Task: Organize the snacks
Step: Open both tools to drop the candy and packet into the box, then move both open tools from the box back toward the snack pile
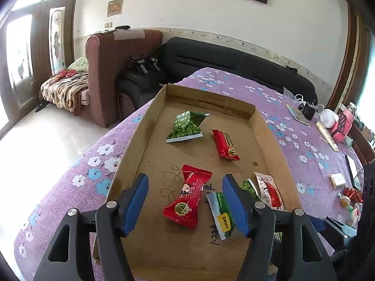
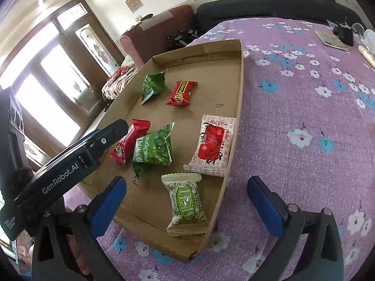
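A shallow cardboard tray lies on the purple flowered tablecloth and holds several snack packets. In the left wrist view, my open, empty left gripper hovers over a red packet, beside a green packet and a white-and-red packet. Further back lie a green pea packet and a red packet. My right gripper is open and empty above a pale green packet at the tray's near end. The white-and-red packet, pea packet and red packet lie beyond.
Loose wrapped sweets and a small box lie on the cloth right of the tray. A notebook, dark object, and jars sit at the table's far right. Sofas stand behind the table.
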### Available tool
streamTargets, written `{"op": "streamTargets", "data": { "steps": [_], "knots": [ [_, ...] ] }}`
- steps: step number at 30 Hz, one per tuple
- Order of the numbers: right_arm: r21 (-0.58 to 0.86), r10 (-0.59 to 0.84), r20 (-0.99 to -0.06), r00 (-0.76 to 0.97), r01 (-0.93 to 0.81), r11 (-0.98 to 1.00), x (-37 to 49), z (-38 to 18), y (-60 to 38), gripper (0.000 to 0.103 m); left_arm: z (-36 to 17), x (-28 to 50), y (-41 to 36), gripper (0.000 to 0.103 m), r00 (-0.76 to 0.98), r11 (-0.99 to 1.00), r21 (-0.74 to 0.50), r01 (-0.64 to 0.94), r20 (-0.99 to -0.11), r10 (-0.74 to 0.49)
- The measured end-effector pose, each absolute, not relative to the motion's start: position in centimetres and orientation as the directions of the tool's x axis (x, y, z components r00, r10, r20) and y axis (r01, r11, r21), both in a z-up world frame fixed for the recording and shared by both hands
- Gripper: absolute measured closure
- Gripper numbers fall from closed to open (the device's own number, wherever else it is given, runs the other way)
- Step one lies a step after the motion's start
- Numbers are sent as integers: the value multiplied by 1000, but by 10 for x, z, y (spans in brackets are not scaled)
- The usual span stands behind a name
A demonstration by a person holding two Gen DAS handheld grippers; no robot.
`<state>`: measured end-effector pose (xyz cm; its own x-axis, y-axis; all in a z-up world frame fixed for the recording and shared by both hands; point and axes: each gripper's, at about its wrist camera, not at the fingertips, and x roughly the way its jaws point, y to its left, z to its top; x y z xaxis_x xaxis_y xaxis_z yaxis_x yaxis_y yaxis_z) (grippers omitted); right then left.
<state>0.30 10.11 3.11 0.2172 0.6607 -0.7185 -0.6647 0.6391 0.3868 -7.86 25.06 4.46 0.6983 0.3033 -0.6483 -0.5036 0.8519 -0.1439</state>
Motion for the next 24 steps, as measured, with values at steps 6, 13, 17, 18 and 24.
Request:
{"op": "streamTargets", "data": {
  "steps": [6, 13, 17, 18, 24],
  "knots": [
    [382, 681, -694, 235, -681, 625, -4, 29, 97, 0, 44, -78, 250, 34, 699, 853, -144, -501, -649, 301],
    [612, 810, -561, 173, -572, 546, 11, 22, 65, 0, 44, -77, 249, 34, 701, 854, -143, -500, -646, 303],
    [750, 902, -394, 178, -505, 428, 18, 21, 40, 0, 45, -77, 249, 33, 703, 853, -146, -501, -644, 302],
    [729, 890, -428, 156, -522, 443, 17, 22, 45, 0, 45, -77, 248, 33, 704, 853, -147, -500, -643, 302],
    [600, 802, -592, 78, -622, 503, 10, 27, 71, 0, 45, -76, 249, 33, 704, 853, -148, -501, -643, 302]
  ]
}}
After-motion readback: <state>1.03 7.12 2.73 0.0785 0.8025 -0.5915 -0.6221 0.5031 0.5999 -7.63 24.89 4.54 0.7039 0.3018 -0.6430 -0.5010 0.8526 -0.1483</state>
